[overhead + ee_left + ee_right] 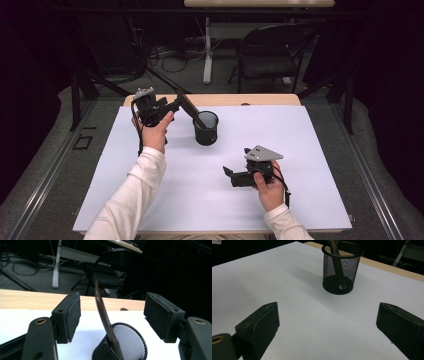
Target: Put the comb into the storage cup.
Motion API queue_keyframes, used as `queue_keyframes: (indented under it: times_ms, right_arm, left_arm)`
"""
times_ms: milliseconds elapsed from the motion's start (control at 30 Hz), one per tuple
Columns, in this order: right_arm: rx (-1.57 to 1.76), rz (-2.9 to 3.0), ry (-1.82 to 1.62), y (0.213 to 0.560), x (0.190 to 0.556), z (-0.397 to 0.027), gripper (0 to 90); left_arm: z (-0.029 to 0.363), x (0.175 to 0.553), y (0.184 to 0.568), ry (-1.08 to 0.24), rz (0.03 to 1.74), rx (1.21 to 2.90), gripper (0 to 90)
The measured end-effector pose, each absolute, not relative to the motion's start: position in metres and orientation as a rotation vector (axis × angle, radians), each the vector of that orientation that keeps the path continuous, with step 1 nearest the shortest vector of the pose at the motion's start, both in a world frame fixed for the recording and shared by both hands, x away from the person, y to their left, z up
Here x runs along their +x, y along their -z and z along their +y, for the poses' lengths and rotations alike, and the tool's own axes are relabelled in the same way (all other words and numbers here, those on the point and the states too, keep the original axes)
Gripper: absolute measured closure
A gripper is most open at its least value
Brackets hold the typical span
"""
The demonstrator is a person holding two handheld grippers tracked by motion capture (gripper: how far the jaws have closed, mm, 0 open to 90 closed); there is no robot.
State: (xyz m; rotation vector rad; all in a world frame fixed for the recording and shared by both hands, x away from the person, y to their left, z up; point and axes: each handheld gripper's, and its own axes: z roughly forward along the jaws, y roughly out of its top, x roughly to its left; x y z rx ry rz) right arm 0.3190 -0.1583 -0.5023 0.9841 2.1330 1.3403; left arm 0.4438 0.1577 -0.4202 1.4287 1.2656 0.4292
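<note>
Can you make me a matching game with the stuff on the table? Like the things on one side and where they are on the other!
Things:
1. mesh cup
2. brown tool
3. left gripper
4. right gripper

Places or states:
A. open, low over the white sheet, nearer the person
B. stands on the white sheet, near the wooden edge
C. leans inside the cup, top sticking out
D. open, its jaws either side of the tool's top

Pairs: 1-B, 2-C, 3-D, 4-A
</note>
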Motion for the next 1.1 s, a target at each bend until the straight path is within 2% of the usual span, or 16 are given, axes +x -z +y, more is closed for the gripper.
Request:
queue_keyframes:
  times_ms: [300,800,1100]
  right_arm:
    - [0.986,2.130,-1.345,0.502,0.319,-0.158,4.6]
    - [0.988,2.130,-1.343,0.502,0.319,-0.159,4.6]
    - [0.992,2.129,-1.344,0.502,0.319,-0.159,4.6]
  left_arm:
    - [0.157,0.435,0.414,-0.421,1.214,1.463,28.8]
    - [0.157,0.419,0.405,-0.365,1.139,1.541,16.8]
    - [0.159,0.406,0.401,-0.349,1.074,1.587,16.1]
